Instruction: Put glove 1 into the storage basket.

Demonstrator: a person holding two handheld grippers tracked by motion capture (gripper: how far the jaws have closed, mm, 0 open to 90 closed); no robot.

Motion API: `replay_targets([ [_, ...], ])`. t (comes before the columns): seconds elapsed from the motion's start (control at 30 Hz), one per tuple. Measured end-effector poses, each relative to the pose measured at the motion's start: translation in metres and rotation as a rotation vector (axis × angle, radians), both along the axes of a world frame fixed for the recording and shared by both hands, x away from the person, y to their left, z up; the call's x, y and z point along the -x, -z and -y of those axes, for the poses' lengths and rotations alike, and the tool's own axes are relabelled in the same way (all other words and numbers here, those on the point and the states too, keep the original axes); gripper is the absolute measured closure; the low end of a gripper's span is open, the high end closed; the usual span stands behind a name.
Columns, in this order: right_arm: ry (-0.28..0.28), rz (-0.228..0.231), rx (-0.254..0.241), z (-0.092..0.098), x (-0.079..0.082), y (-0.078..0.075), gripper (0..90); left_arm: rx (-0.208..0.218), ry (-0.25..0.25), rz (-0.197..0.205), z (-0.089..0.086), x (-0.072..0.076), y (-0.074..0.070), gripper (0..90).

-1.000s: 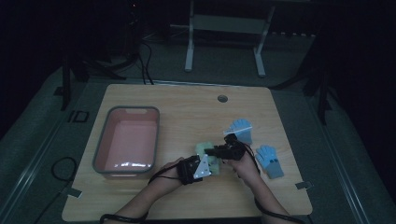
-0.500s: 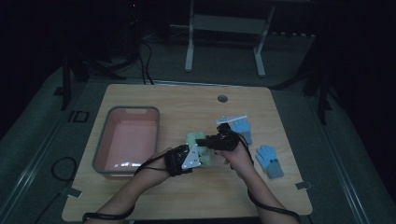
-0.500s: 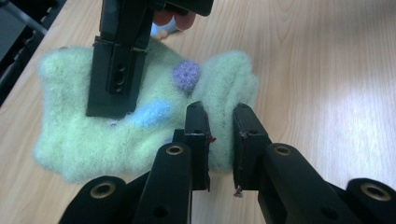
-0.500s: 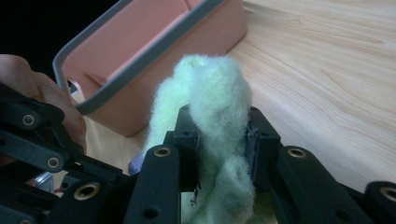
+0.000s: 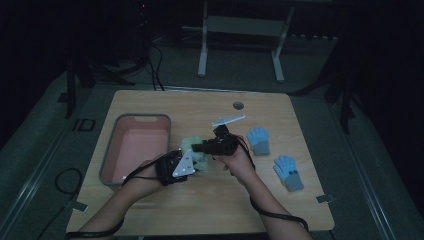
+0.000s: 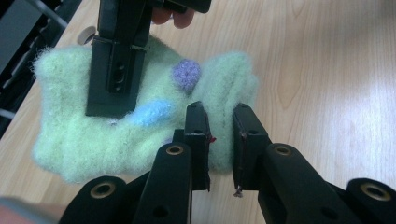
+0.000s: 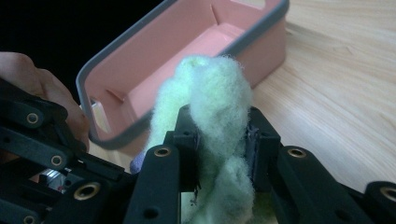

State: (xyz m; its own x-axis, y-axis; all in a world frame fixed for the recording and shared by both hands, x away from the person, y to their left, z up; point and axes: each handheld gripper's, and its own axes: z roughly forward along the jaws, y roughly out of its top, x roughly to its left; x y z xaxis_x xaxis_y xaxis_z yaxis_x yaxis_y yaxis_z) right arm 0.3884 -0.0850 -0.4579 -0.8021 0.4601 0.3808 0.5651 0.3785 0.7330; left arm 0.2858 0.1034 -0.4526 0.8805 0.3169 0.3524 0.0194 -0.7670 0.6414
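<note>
Right gripper (image 7: pixel 219 140): jaws clamped on a fold of the fuzzy green glove (image 7: pixel 212 116), centre of the right gripper view.
Left gripper (image 6: pixel 219 140): jaws narrow, tips at the glove's near edge; whether they pinch it, I cannot tell.
Pink bin (image 5: pixel 135 147): just left of the glove, inside the table's left edge.
Blue gloves (image 5: pixel 258 140) (image 5: pixel 288 171): right of centre.
Wooden table (image 5: pixel 200 210): bare along the near edge and upper part.
Writing: none readable.
</note>
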Motion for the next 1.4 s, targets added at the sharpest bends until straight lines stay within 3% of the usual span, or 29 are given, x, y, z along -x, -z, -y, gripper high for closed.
replay_targets([
  [0.3,-0.047,0.036,0.008,-0.035,-0.003,-0.014,70.8,-0.018,-0.044,0.017,-0.028,0.004,-0.011,79.3],
  [0.77,-0.103,0.038,-0.011,-0.087,-0.002,-0.022,70.9,-0.047,-0.102,0.013,-0.074,0.012,-0.02,79.2],
  [1.13,-0.125,0.037,-0.042,-0.13,-0.003,-0.017,70.9,-0.094,-0.154,0.005,-0.112,0.014,-0.02,79.2],
  [1.23,-0.124,0.022,-0.057,-0.143,-0.004,-0.01,70.9,-0.105,-0.166,-0.019,-0.122,0.013,-0.015,79.3],
  [1.4,-0.124,0.002,-0.032,-0.153,-0.008,0.008,70.9,-0.132,-0.165,-0.05,-0.124,0.007,0.003,79.2],
])
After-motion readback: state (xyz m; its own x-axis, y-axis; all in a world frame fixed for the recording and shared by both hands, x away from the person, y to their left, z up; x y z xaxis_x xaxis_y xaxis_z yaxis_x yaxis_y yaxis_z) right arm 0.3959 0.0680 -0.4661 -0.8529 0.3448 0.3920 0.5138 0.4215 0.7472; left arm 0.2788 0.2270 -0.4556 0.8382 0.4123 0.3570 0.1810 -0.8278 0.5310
